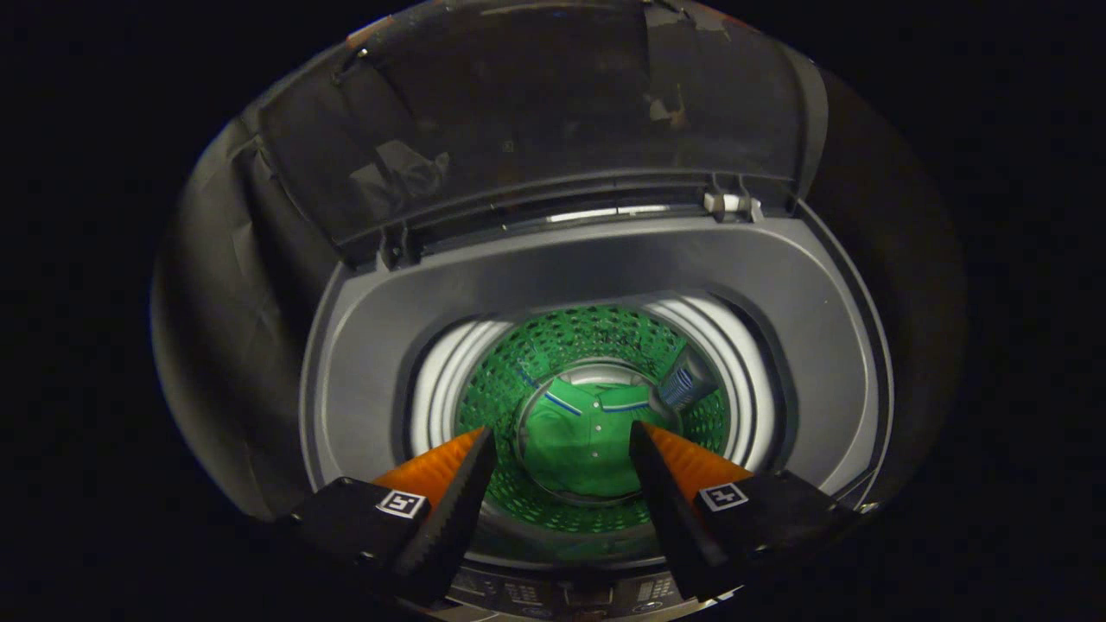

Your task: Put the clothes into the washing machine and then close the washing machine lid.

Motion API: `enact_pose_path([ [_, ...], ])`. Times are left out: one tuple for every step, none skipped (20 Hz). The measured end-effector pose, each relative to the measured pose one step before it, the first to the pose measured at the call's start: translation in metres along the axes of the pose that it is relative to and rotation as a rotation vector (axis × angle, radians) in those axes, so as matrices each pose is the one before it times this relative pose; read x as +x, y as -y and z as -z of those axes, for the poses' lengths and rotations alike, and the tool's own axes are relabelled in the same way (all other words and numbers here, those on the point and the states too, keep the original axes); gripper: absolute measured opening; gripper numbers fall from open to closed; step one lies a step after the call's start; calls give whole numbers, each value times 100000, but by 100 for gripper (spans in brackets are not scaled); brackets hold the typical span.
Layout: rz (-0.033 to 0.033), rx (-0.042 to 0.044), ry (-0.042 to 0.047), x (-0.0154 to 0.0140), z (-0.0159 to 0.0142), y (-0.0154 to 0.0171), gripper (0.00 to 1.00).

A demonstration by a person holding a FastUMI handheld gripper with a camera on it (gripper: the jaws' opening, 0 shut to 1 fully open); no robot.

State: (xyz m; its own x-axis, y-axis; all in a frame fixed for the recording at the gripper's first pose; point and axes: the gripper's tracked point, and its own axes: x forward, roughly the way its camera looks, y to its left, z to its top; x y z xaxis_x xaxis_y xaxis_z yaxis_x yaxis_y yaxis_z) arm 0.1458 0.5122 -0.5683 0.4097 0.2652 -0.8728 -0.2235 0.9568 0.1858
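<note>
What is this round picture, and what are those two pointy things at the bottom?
The camera rides on a gripper, a two-fingered grabbing tool that a person holds in a hand. It looks forward along the two fingers, which are the pointy things you see. They are spread apart and hold nothing.

Below them is a washing machine, seen from above. Its lid is tipped up and open at the back. In the middle is the round drum, the tub with many little holes where clothes get washed. A green shirt with blue stripes on its collar lies at the bottom of the drum, so it is already inside. The lid is not yet closed. Near the fingers is the panel with buttons.
</note>
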Motion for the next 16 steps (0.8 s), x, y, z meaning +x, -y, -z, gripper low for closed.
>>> enact_pose_path([
  [-759, -926, 3457, -807, -723, -306, 99],
  [-662, -1116, 3466, -1292, -795, -472, 99],
  [-586, -859, 4014, -1069, -1032, -309, 99],
  [-570, -704, 4836, -1066, -1138, -269, 99],
  [-976, -295, 4706, -1051, -1187, -501, 99],
  [-941, 21, 4423, -1208, -1435, -526, 99],
  [-785, 44, 4083, -789, -1236, -256, 99],
  [-479, -87, 3968, -822, -1507, -245, 99],
  [338, -1559, 3718, -1245, -1372, -443, 99],
  [590, -3093, 3619, -986, -1601, -222, 98],
  [76, -3310, 3755, -915, -1646, -236, 98],
  [-373, -2917, 3229, -940, -1667, -275, 98],
  [-753, -1591, 3594, -749, -1774, -372, 98],
  [-814, -862, 2790, -603, -1528, -374, 98],
  [-935, -113, 3330, -407, -1608, -391, 98],
  [-238, 276, 3173, -260, -1575, 10, 98],
])
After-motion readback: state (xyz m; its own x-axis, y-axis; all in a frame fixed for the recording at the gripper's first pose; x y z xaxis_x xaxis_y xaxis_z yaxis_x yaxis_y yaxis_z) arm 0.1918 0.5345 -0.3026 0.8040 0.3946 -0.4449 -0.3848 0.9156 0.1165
